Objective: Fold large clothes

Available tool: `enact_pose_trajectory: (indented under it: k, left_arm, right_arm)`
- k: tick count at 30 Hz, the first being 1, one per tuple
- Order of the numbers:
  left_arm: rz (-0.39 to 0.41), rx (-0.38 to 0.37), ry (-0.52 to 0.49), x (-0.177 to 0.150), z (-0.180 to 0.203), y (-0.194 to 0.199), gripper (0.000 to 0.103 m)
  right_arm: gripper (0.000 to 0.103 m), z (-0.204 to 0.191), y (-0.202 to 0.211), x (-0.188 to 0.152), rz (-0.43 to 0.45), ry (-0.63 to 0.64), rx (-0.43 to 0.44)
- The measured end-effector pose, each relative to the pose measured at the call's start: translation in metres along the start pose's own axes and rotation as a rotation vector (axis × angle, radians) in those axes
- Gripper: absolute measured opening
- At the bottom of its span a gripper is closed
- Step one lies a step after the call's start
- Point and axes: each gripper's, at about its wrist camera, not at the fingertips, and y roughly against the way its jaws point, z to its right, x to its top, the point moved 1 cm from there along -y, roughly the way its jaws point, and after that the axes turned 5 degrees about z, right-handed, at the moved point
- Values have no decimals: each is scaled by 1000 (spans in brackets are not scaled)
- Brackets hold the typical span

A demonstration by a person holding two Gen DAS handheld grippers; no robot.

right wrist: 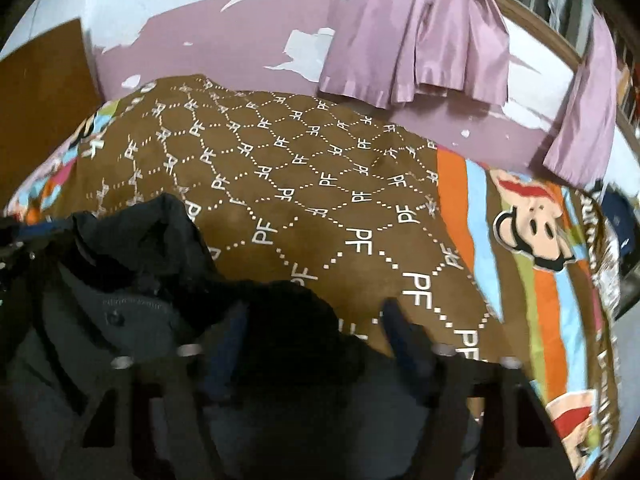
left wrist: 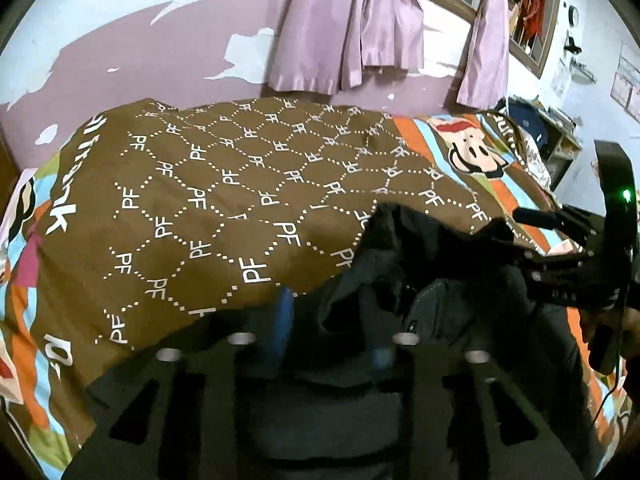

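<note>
Lying bunched at the near edge of the bed, the jacket [left wrist: 404, 264] is a dark heap on the brown bedspread [left wrist: 224, 184]. In the left wrist view it fills the frame from about 3 o'clock down to 6 o'clock, its crumpled top edge rising just past the left gripper [left wrist: 326, 320]. That gripper's blue fingers [left wrist: 285, 304] are mostly buried in the cloth; the jaws stand close together with jacket fabric between them, so they appear clenched on it. The right gripper [left wrist: 536, 220] shows at 3 o'clock in the same view, resting on the jacket's far side.

In the right wrist view the jacket [right wrist: 132, 280] spreads from 9 o'clock to 6 o'clock, a black fold draped straight across the right gripper [right wrist: 316, 332]. Its right blue finger [right wrist: 400, 332] stands bare beside the fold, over the bedspread [right wrist: 320, 184]; the left finger is half covered. Cloth lies between the jaws, but whether the pads press on it cannot be told.

Pink curtains [right wrist: 432, 32] hang at 12 o'clock, above the bed's far edge.
</note>
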Motion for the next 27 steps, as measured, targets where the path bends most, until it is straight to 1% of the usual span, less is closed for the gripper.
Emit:
enact_pose_trajectory:
  k: [1, 3, 7, 9, 12, 13, 15, 17, 19, 21, 23, 26, 27]
  left_arm:
    - [9, 1, 3, 1, 0, 1, 9]
    - [40, -20, 37, 2, -2, 9, 7]
    - [84, -49, 81, -1, -6, 27, 5]
    - [107, -81, 126, -6, -13, 41, 4]
    - [134, -147, 178, -16, -22, 64, 3]
    - [139, -168, 170, -21, -23, 73, 2]
    - [141, -205, 129, -33, -20, 89, 2]
    - [106, -211, 77, -48, -12, 95, 2]
    - [44, -186, 36, -66, -2, 94, 2]
    - [-42, -127, -16, -87, 10, 81, 1]
    - [-156, -60, -55, -107, 20, 59, 1]
    - [-243, 17, -89, -127, 25, 29, 0]
    - [-252, 30, -98, -130, 26, 22, 0]
  right_arm:
    - [22, 2, 0, 0, 0, -17, 9]
    - [11, 5, 7, -3, 19, -51, 17]
    - [8, 21, 41, -15, 103, -148, 127]
    - [7, 29, 63, -27, 140, -164, 177]
    - [7, 38, 89, -54, 161, -177, 242]
    - [7, 40, 95, -64, 163, -178, 259]
    - [7, 36, 103, -85, 135, -163, 281]
    - [6, 28, 100, -103, 86, -127, 266]
    - [6, 21, 90, -118, 34, -105, 244]
    - [6, 16, 72, -133, -22, -108, 216]
    - [5, 11, 51, -145, -68, -107, 175]
    - [4, 14, 36, -151, -83, -153, 152]
    - [4, 14, 36, -151, -79, -159, 148]
